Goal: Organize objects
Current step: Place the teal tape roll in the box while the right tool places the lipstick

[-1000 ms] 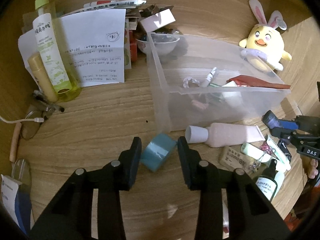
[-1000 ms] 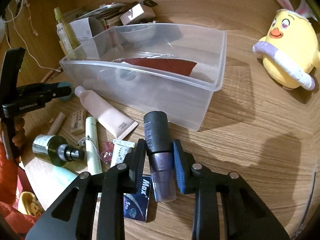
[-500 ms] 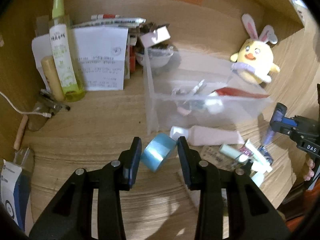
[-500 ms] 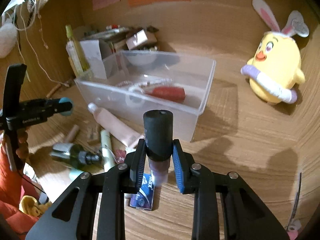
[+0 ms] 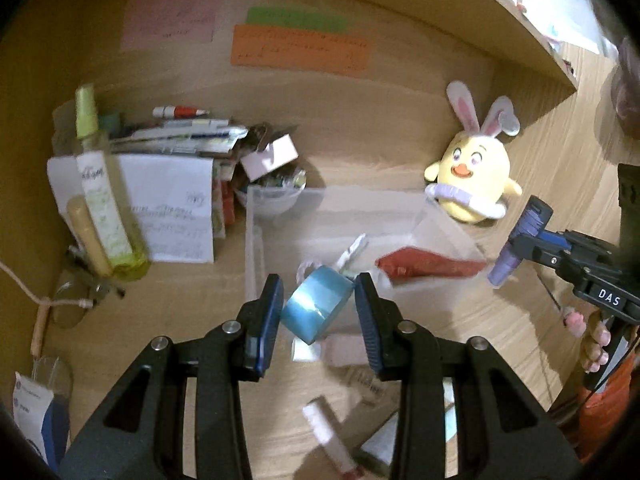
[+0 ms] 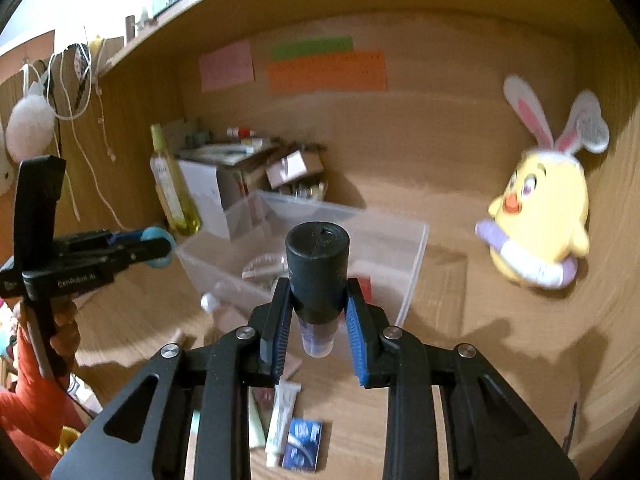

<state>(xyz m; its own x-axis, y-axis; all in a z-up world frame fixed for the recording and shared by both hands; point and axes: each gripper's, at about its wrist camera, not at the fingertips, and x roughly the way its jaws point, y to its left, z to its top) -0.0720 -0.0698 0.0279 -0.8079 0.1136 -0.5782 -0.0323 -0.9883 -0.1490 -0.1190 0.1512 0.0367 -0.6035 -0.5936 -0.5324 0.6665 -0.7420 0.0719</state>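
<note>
Setting: wooden desk in a shelf nook, sticky notes on the back wall, clutter lying around.
Tape: blue tape roll is sitting pinched between the left gripper pads, tilted, its flat face slanting up to the left, off the desk.
Tape vs bin: clear plastic bin is lying straight ahead of and below the roll; near wall just past the fingertips.
Bottle: dark-capped purple bottle is being squeezed by the right gripper; long axis running along the fingers, cap pointing forward toward the bin, clear base toward the camera.
Nearer hand: judging both roughly equal; left seems slightly closer to the rim.
Next move: carrying forward over the rim, then letting go.
Surroundings: plush chick standing right of the bin, spray bottle and papers left, tubes lying on the desk below.
</note>
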